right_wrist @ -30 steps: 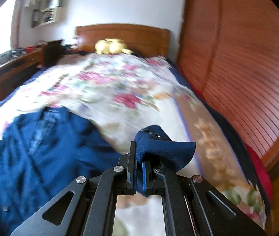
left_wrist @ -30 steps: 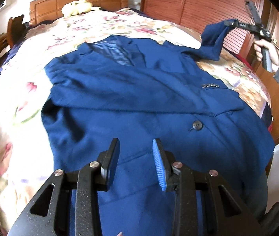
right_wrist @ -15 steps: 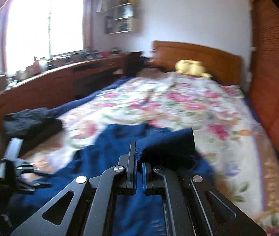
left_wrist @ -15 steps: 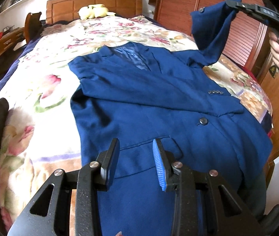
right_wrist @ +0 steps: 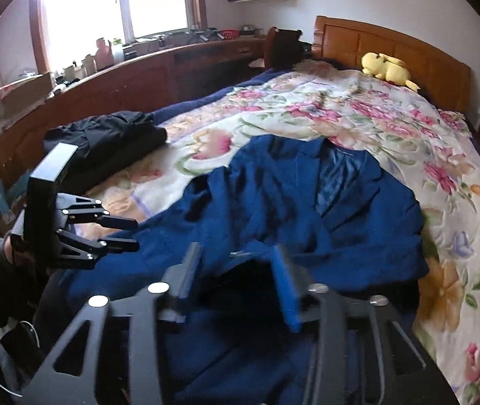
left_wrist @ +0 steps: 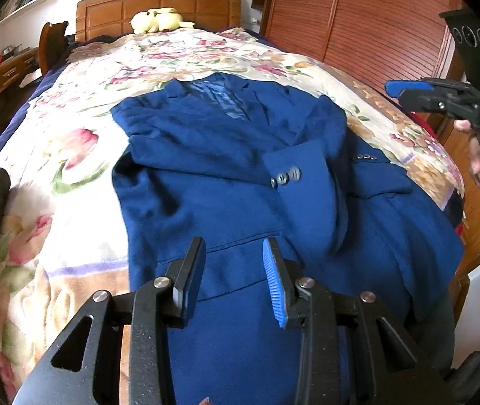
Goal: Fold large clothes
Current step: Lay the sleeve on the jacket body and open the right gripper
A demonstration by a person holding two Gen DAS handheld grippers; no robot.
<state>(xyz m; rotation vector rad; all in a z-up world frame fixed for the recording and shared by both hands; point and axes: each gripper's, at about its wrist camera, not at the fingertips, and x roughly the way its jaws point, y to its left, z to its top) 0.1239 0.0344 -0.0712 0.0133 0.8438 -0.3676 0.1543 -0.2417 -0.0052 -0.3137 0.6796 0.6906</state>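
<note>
A dark blue suit jacket [left_wrist: 206, 175] lies face up on the floral bedspread [left_wrist: 71, 141], collar toward the headboard. Its right sleeve [left_wrist: 310, 175] is blurred as it drops across the front, the buttoned cuff near the middle. My left gripper [left_wrist: 234, 270] hovers open over the jacket's lower hem with nothing between its pads. My right gripper [left_wrist: 398, 94] is in the air at the right edge, away from the sleeve. In the right wrist view its jaws [right_wrist: 240, 270] are opening above the jacket [right_wrist: 273, 202], empty. The left gripper [right_wrist: 135, 235] shows at the left.
A yellow plush toy [left_wrist: 158, 20] rests by the wooden headboard. Slatted wardrobe doors [left_wrist: 358, 23] run along the bed's right side. A black garment [right_wrist: 111, 138] lies folded on the bed's left edge, with a long cluttered desk [right_wrist: 138, 67] under the window behind it.
My right gripper carried the sleeve up and across over the jacket, then opened and let it go. The sleeve now falls onto the jacket's front. The left gripper stayed open over the hem.
</note>
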